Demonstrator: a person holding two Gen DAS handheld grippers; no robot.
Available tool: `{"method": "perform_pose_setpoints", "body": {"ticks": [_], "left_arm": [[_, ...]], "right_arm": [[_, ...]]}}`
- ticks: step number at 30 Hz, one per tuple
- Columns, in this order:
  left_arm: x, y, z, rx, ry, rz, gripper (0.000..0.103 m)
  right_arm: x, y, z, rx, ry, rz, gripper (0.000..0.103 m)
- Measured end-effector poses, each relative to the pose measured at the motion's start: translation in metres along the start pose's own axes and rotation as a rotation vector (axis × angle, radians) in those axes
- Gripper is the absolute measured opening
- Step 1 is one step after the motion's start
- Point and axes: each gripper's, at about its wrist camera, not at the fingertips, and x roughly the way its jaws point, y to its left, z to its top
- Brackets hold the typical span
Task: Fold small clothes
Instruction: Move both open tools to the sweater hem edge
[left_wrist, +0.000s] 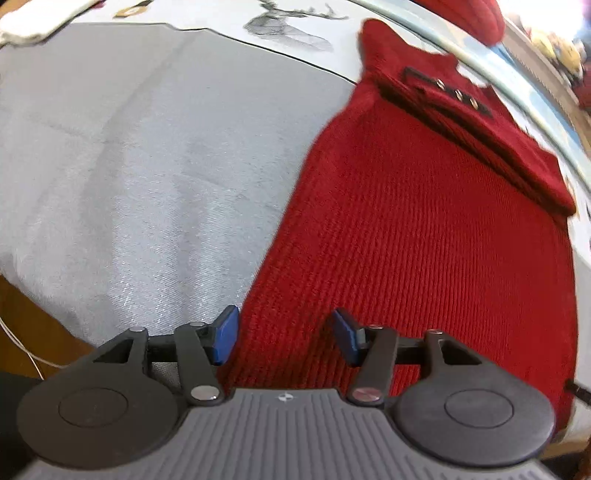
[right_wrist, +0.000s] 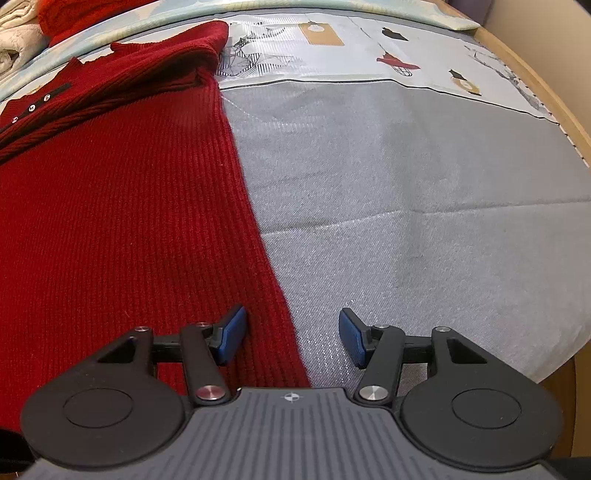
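Note:
A red ribbed knit garment (left_wrist: 424, 229) lies flat on the grey cloth, its sleeves folded across the top near a dark button strip (left_wrist: 458, 94). My left gripper (left_wrist: 286, 336) is open and empty over the garment's near left corner. In the right wrist view the same garment (right_wrist: 122, 221) fills the left half. My right gripper (right_wrist: 291, 336) is open and empty, straddling the garment's near right edge.
A grey table cloth (right_wrist: 424, 206) with a printed border (right_wrist: 332, 40) covers the wooden table (right_wrist: 535, 92). Another red knit item (left_wrist: 469, 14) and pale folded cloth (right_wrist: 14, 33) lie at the far edge. The table's near edge (left_wrist: 22, 317) is close on the left.

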Motion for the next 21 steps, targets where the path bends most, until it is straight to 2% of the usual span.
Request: {"method": "perform_pose_setpoints", "body": {"ticks": [2,4,9,11,16,19,20,21], "left_arm": [[-0.0003,-0.0010,-0.0007,0.003,-0.001,-0.005,0.062],[-0.0005,0.0012,-0.0009,-0.014,-0.002,-0.010,0.062],[0.0021,0.0036,0.0012,-0.037,-0.001,-0.004,0.062],[0.0030,0.0029,0.0017,-0.034,0.001,-0.004,0.062],[0.0044,0.0012,0.0016,-0.027,0.004,-0.006,0.062],[0.0042,0.0040,0.0023,-0.042,0.000,-0.004,0.062],[0.0043,0.0049,0.0024,-0.046,0.000,-0.004,0.062],[0.0048,0.0052,0.0024,-0.043,0.003,-0.001,0.062]], "right_arm": [[0.0002,-0.0001,0.0001,0.001,0.005,0.016,0.055],[-0.0002,0.0000,-0.0002,0.001,0.006,0.034,0.049],[-0.0029,0.0022,-0.0013,-0.012,0.006,0.087,0.020],[-0.0048,0.0028,-0.0015,-0.013,0.002,0.113,0.013],[-0.0077,0.0011,-0.0013,0.005,0.000,0.151,0.015],[-0.0065,0.0031,-0.0018,0.001,-0.001,0.113,0.030],[-0.0057,0.0034,-0.0019,0.000,-0.001,0.095,0.038],[-0.0049,0.0035,-0.0019,-0.002,0.002,0.085,0.041]]}}
